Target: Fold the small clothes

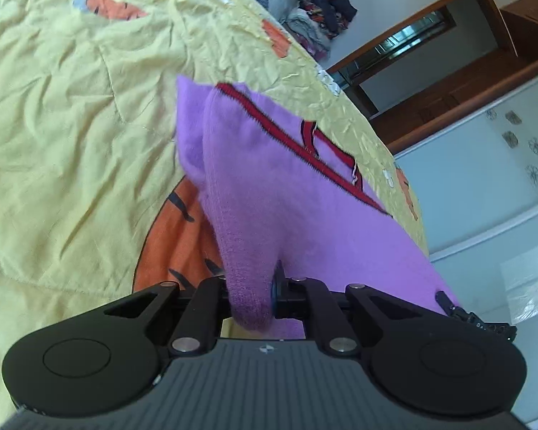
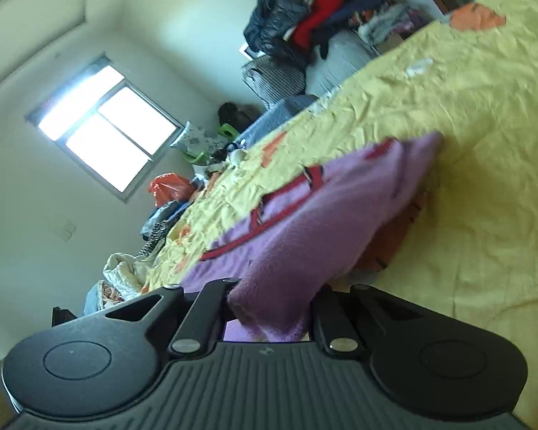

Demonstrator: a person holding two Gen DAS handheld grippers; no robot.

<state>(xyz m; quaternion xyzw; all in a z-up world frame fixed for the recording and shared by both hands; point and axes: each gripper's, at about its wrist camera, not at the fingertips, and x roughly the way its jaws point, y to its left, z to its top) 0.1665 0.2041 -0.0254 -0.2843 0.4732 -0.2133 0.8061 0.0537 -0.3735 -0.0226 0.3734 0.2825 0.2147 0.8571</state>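
Wrinkled yellow quilted bedding with orange tiger prints (image 1: 71, 114) fills the background, and above it hangs the purple fleece garment with red-and-black trim (image 1: 269, 179), lifted clear of the bed between the two tools. On the left, the left gripper (image 1: 251, 297) is clamped on a bunched fleece edge; the right gripper (image 2: 269, 308) pinches another edge. The garment looks light, soft and floppy, best held at corners or hems, its long axis apparently running away from both grippers toward the bed's far side.

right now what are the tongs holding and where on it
Both hold the purple garment by bunched edges: left tongs at one end, right tongs at the other.
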